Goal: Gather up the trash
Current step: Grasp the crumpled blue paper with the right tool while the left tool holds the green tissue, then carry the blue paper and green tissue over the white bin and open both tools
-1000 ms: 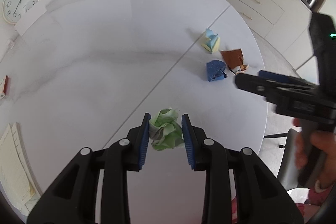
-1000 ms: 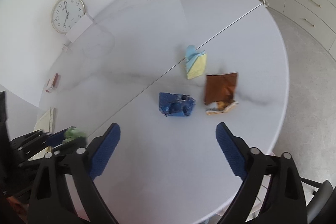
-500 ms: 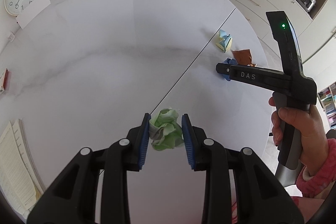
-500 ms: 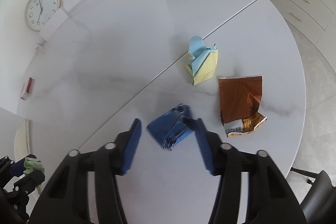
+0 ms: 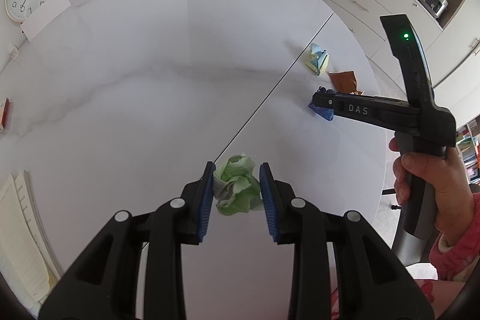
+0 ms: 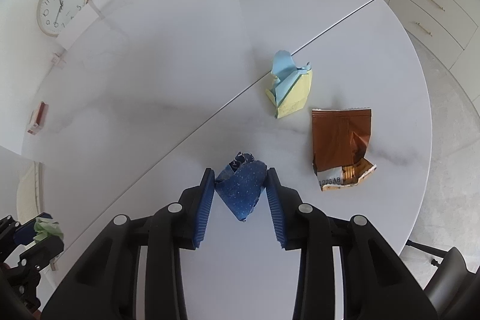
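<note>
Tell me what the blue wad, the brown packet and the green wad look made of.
Blue wad: matte speckled paper, sharp creases. Brown packet: glossy foil-like film, probably metallised plastic, torn white-lined edge. Green wad: soft thin paper, maybe tissue, limp rounded folds.

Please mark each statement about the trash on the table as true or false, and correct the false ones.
1. The left tongs hold a crumpled green paper. True.
2. The right tongs are empty. False: a crumpled blue paper sits between them as their jaws are closing.
3. The brown wrapper lies on the table, untouched. True.
4. The yellow and light blue paper rests on top of the brown wrapper. False: they lie apart, side by side.
5. A wall clock is in view. True.
</note>
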Motion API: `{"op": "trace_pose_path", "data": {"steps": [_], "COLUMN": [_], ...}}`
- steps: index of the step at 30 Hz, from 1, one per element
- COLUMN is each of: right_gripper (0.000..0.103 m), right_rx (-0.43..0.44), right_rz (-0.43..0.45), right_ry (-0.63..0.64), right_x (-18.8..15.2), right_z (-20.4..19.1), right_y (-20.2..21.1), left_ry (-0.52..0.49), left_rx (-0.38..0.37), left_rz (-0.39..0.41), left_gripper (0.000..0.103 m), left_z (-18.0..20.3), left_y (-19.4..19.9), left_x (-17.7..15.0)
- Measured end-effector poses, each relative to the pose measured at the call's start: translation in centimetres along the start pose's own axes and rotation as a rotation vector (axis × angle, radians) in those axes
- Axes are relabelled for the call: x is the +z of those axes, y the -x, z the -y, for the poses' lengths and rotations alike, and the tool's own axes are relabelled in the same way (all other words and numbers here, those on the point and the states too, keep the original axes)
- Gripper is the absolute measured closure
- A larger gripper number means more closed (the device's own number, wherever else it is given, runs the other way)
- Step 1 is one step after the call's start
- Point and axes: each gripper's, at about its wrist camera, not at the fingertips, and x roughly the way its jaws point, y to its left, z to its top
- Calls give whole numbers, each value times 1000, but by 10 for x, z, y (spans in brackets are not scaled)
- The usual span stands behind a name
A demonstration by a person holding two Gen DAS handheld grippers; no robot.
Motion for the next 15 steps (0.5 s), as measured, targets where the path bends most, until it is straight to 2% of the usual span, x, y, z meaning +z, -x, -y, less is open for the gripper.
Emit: {"op": "trace_pose_path", "data": {"steps": [5, 9, 12, 15], "right_gripper": [67, 67, 67, 65], "right_rx": [56, 69, 42, 2], "right_rz": [48, 98, 131, 136], "right_ry": [-15, -47, -86, -112], "right_x": [-15, -35, -57, -82], "right_z": [16, 41, 73, 106], "right_y": [44, 86, 118, 128], "left_ry": [-41, -89, -124, -162], "left_rx": [-7, -30, -61, -92], "left_rz": [11, 16, 14, 12], "left_gripper": [73, 73, 73, 73], "left_z": [17, 44, 70, 97], "left_y": [8, 10, 10, 8], "left_x": [2, 0, -1, -1]}}
